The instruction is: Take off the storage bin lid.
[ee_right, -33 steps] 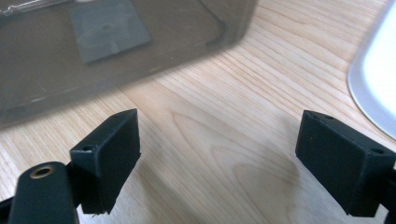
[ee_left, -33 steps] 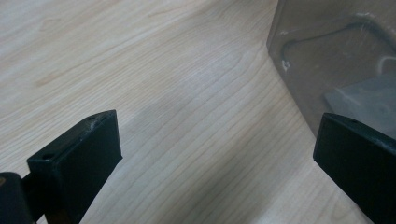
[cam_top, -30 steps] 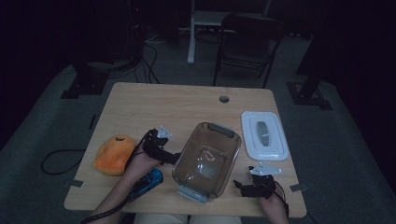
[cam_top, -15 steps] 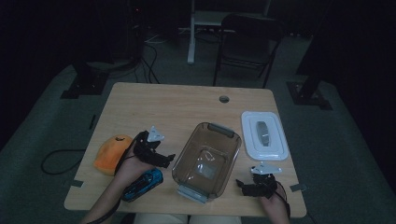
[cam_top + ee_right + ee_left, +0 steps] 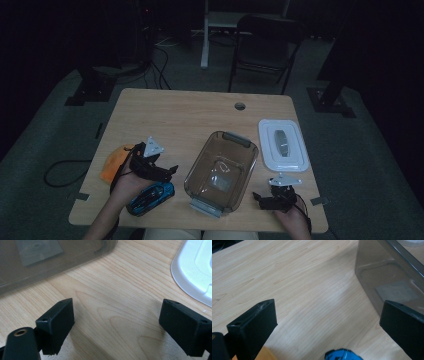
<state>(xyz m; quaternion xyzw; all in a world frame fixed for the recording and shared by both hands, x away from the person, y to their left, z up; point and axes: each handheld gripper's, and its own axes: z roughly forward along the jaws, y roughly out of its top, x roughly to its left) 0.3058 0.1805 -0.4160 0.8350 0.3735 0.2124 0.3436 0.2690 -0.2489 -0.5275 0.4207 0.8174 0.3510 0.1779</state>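
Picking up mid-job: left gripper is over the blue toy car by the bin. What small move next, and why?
Probably lower the left gripper straight down onto the blue toy car. Its jaws stand wide open with nothing between them, the car lies just below and toward the person, and the clear bin beside it is empty.

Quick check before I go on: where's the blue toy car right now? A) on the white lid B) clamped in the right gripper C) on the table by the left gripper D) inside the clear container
C: the car lies on the table just below the open left gripper, outside the container.
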